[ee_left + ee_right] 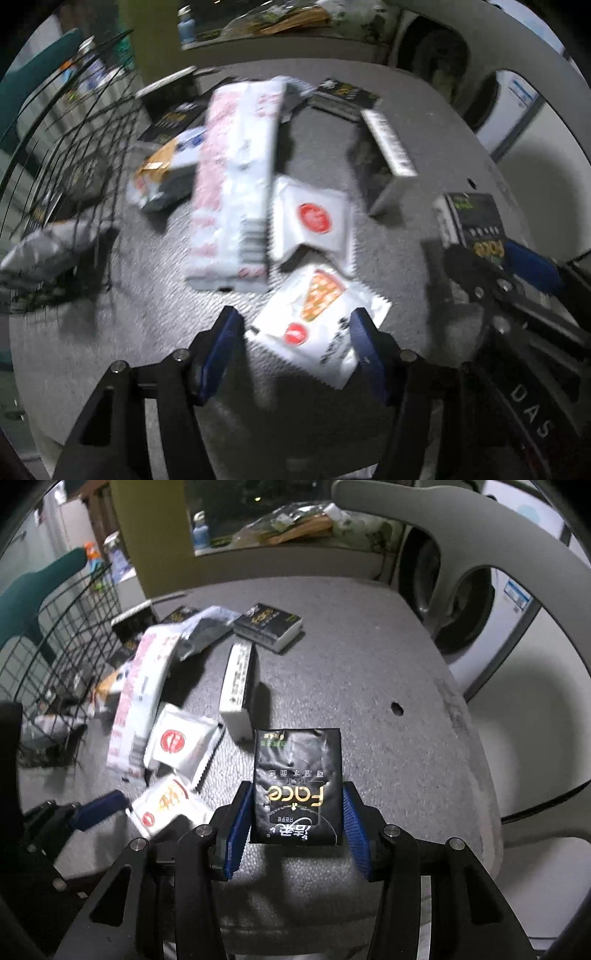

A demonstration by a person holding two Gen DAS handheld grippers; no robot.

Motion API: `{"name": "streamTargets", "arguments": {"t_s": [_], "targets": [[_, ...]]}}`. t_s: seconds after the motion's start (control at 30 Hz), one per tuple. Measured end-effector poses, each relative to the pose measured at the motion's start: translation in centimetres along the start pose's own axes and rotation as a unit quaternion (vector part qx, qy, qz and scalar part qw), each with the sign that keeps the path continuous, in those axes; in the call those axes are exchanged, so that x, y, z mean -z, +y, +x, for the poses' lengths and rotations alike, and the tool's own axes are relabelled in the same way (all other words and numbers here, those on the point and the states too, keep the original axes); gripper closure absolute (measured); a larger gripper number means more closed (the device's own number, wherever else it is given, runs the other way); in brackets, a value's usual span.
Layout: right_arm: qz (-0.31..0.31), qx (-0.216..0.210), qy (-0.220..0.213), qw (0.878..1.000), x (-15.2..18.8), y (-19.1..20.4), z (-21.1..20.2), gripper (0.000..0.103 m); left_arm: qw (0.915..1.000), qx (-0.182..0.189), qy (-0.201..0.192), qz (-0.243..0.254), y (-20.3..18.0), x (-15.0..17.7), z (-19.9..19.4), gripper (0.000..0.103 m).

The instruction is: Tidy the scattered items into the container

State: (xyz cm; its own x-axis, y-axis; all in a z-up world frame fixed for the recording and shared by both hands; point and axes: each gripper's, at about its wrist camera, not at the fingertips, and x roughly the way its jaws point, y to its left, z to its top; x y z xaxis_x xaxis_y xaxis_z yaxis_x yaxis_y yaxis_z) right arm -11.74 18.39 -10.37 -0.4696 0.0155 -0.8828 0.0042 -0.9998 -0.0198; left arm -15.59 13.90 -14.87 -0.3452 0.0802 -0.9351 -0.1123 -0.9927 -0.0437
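Black crinkled tissue pack point(297, 786) sits clamped in my right claw point(295, 812); left of it, my left claw point(293, 334) gapes over a white sachet point(317, 325).

Both fisheye views are dim, with black vignetted corners and straight edges bowing near the rim. The left wrist view is smeared by motion blur: the packets point(236, 177) and wire basket point(70, 155) show jagged, combed outlines. The right wrist view is sharper; the black tissue pack point(297, 786) reads clearly, throwing a shadow onto the grey table point(388, 657).
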Motion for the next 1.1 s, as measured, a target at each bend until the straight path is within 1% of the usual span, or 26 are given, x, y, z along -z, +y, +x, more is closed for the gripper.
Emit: {"name": "streamTargets", "arguments": {"t_s": [0.07, 0.13, 0.2, 0.27, 0.3, 0.33, 0.37, 0.4, 0.43, 0.53, 0.57, 0.6, 0.67, 0.7, 0.77, 0.8, 0.83, 0.87, 0.9, 0.97, 1.0, 1.07, 1.1], "targets": [[-0.005, 0.002, -0.008, 1.000, -0.2, 0.4, -0.5, 0.055, 0.9999, 0.003, -0.001, 0.014, -1.2, -0.7, 0.5, 0.033], [-0.004, 0.009, -0.015, 1.000, -0.4, 0.5, -0.7, 0.055, 0.9999, 0.011, -0.001, 0.012, -1.6, -0.8, 1.4, 0.033], [-0.001, 0.004, -0.018, 1.000, -0.6, 0.3, -1.1, 0.055, 0.9999, 0.008, -0.003, 0.015, -2.0, -1.3, 1.6, 0.033], [0.002, 0.005, -0.020, 1.000, -0.7, 0.3, -1.1, 0.055, 0.9998, 0.010, -0.006, 0.018, -2.2, -1.4, 1.6, 0.039], [0.003, 0.007, -0.022, 1.000, -0.7, 0.3, -1.1, 0.055, 0.9997, 0.010, -0.009, 0.020, -2.1, -1.2, 1.2, 0.050], [0.003, 0.008, -0.022, 1.000, -0.7, 0.4, -1.1, 0.055, 0.9996, 0.011, -0.012, 0.021, -1.3, -0.1, 0.4, 0.067], [0.003, 0.007, -0.021, 1.000, -0.7, 0.5, -1.0, 0.055, 0.9996, 0.013, -0.013, 0.021, -0.5, 0.6, -0.2, 0.079], [0.003, 0.006, -0.020, 1.000, -0.7, 0.6, -0.9, 0.055, 0.9996, 0.018, -0.011, 0.018, -0.3, 0.4, -0.4, 0.095], [0.004, 0.004, -0.019, 1.000, -0.7, 0.6, -0.8, 0.055, 0.9996, 0.022, -0.008, 0.015, -0.1, 0.3, -0.4, 0.095], [0.003, 0.005, -0.019, 1.000, -0.6, 0.6, -0.6, 0.055, 0.9996, 0.027, -0.001, 0.007, 0.6, 0.1, -0.7, 0.101], [0.004, 0.004, -0.018, 1.000, -0.6, 0.7, -0.5, 0.055, 0.9995, 0.032, 0.001, 0.004, 0.7, 0.1, -0.8, 0.101], [0.004, 0.003, -0.016, 1.000, -0.6, 0.7, -0.5, 0.055, 0.9994, 0.036, 0.000, 0.004, 0.7, 0.4, -1.0, 0.101], [0.003, 0.000, -0.017, 1.000, -0.6, 0.8, -0.5, 0.055, 0.9988, 0.045, -0.009, 0.014, 0.2, 2.8, -1.8, 0.101], [0.002, -0.001, -0.018, 1.000, -0.6, 0.9, -0.6, 0.055, 0.9984, 0.051, -0.013, 0.019, 0.1, 2.9, -2.2, 0.100], [0.004, -0.004, -0.023, 1.000, -0.6, 0.9, -0.9, 0.055, 0.9974, 0.066, -0.017, 0.023, 0.0, 3.0, -2.7, 0.091], [0.006, -0.005, -0.027, 1.000, -0.7, 0.9, -1.1, 0.055, 0.9970, 0.070, -0.019, 0.028, 0.0, 2.9, -2.7, 0.073], [0.007, -0.005, -0.032, 0.999, -0.7, 0.8, -1.4, 0.055, 0.9969, 0.068, -0.022, 0.034, -0.3, 2.8, -2.6, 0.050], [0.010, -0.004, -0.038, 0.999, -0.8, 0.7, -1.8, 0.055, 0.9967, 0.063, -0.029, 0.041, -1.0, 2.6, -2.4, 0.041], [0.016, -0.004, -0.043, 0.999, -0.9, 0.6, -2.2, 0.055, 0.9964, 0.060, -0.036, 0.048, -1.4, 2.5, -2.5, 0.037], [0.028, -0.007, -0.047, 0.998, -1.2, 0.1, -2.7, 0.055, 0.9958, 0.059, -0.039, 0.058, -1.8, 0.6, -1.1, 0.037], [0.033, -0.007, -0.046, 0.998, -1.4, 0.0, -2.8, 0.055, 0.9956, 0.060, -0.038, 0.060, -1.9, 0.7, -0.8, 0.036], [0.041, 0.002, -0.040, 0.998, -1.6, -0.2, -2.7, 0.055, 0.9956, 0.067, -0.033, 0.057, 0.1, 2.2, -0.3, 0.036], [0.040, 0.005, -0.036, 0.999, -1.6, -0.2, -2.5, 0.055, 0.9957, 0.068, -0.029, 0.056, 0.3, 2.2, 0.1, 0.036]]}}
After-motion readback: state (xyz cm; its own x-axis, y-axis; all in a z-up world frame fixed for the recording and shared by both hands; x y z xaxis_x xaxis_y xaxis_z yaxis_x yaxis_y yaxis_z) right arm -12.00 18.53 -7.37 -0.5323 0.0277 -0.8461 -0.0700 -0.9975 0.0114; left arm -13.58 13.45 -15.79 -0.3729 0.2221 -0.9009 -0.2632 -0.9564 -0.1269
